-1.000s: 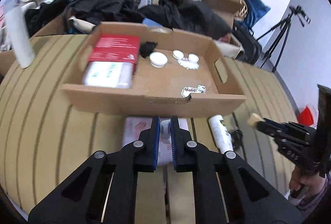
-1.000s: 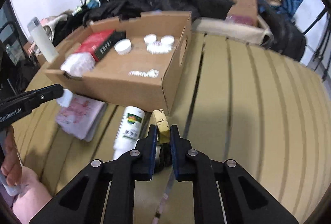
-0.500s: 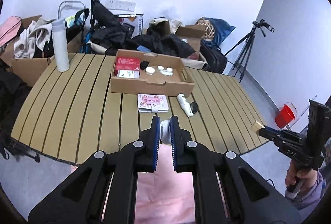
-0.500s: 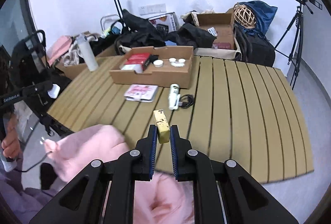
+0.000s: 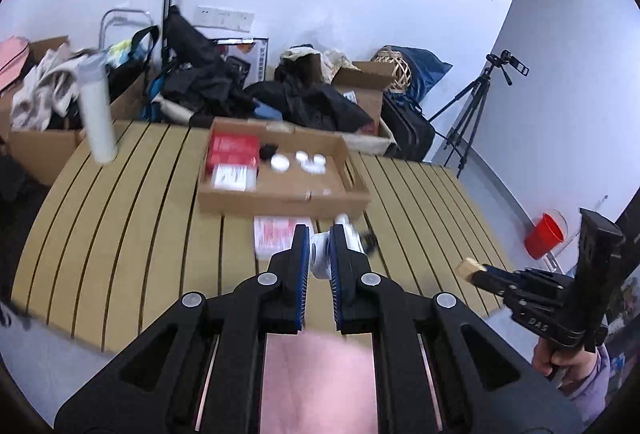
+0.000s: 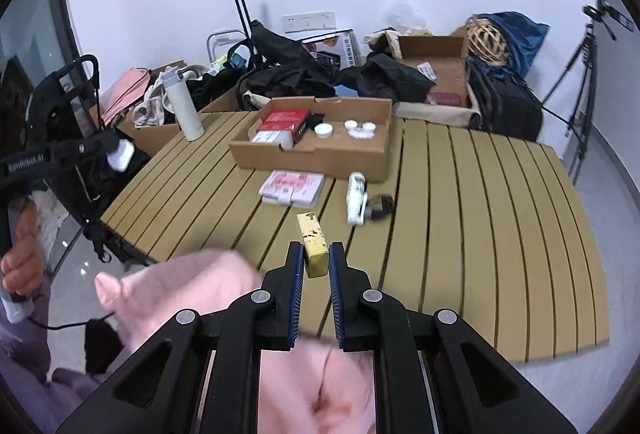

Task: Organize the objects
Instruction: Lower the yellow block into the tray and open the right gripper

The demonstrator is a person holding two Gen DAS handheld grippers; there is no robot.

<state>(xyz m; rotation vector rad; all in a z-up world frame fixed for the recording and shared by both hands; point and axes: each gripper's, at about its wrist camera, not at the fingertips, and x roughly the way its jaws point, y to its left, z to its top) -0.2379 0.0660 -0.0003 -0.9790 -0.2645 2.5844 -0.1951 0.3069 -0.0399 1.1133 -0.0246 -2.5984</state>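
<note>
Room: white walls; bags, dark clothing and cardboard cartons piled behind the slatted tan worktop [image 6: 480,218]; tripod [image 5: 468,121] at the right wall.
Left gripper [image 5: 319,254]: held above the near worktop edge, pointing forward and down; jaws closed on a small white object [image 5: 320,254]; in the right wrist view it appears at the far left, gripped by the person's hand [image 6: 20,266], with the white object at its tip.
Right gripper [image 6: 313,258]: held above the near worktop edge, angled down; jaws closed on a yellow block [image 6: 312,244] that projects forward past the tips.
Cardboard tray [image 6: 320,157]: open-topped, on the worktop ahead of both grippers; holds a red box [image 6: 286,118], a pale packet and several small white round lids [image 6: 324,129].
Pink packet [image 6: 292,186]: flat on the worktop, just in front of the tray.
White tube [image 6: 356,197]: lying on the worktop right of the packet, touching a small dark item [image 6: 380,205].
White bottle [image 6: 182,105]: upright at the far left worktop corner.
Obstruction: pink garment [image 6: 192,294] fills the lower foreground beneath both grippers.
Red bucket [image 5: 544,240]: on the floor, right of the worktop.
</note>
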